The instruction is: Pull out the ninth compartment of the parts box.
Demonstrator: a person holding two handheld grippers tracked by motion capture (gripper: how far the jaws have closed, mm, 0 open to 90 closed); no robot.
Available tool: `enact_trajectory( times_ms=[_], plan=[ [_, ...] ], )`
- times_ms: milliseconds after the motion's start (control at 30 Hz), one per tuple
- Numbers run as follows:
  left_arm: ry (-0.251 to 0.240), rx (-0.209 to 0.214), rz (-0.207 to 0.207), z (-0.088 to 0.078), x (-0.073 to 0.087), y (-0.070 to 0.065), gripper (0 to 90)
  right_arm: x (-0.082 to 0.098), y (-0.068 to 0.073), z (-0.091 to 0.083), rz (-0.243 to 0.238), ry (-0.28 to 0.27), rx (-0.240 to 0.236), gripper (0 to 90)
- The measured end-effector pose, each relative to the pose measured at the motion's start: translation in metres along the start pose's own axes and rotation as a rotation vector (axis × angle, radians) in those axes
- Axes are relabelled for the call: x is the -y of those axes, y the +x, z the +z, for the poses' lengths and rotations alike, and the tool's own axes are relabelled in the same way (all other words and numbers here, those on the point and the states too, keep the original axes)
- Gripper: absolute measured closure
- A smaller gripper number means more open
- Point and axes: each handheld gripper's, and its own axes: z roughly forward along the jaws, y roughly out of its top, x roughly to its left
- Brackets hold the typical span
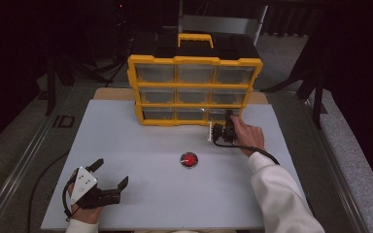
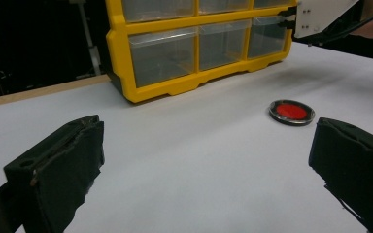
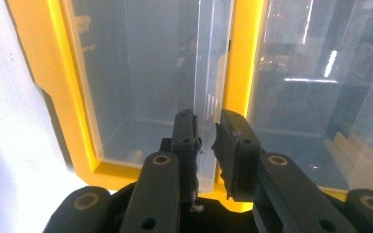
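While the right gripper [image 3: 206,133] pinches the handle [image 3: 205,97] of the organizer's [image 1: 194,90] bottom right drawer, the left gripper [image 1: 110,174] rests spread, well apart from the organizer.

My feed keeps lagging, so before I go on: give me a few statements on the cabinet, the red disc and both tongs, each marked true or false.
1. The right tongs are at the bottom-right drawer of the cabinet. True.
2. The drawer's clear pull tab sits between the right tongs' jaws. True.
3. The left tongs hold the red disc. False: they stand open over bare table, with the disc lying apart from them.
4. The disc lies inside a drawer. False: it lies on the table in front of the cabinet.
5. The cabinet has nine clear drawers in a yellow frame. True.
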Motion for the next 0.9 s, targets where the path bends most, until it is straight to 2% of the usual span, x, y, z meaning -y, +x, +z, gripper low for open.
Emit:
enact_trajectory(
  times_ms=[133,467,900],
  plan=[
    [0.000,0.000,-0.002,0.0001,0.0001,-0.0001,0.0,0.0005,0.0008,-0.0015,-0.001,-0.004,0.002,77.3],
    [0.002,0.000,0.001,0.0005,0.0001,-0.0002,0.0,0.0035,0.0002,0.0032,-0.016,0.003,-0.012,69.9],
    [0.000,-0.001,0.001,0.0002,0.0000,-0.0001,0.0,0.0015,-0.0011,0.0052,-0.012,0.007,-0.016,75.0]
  ],
)
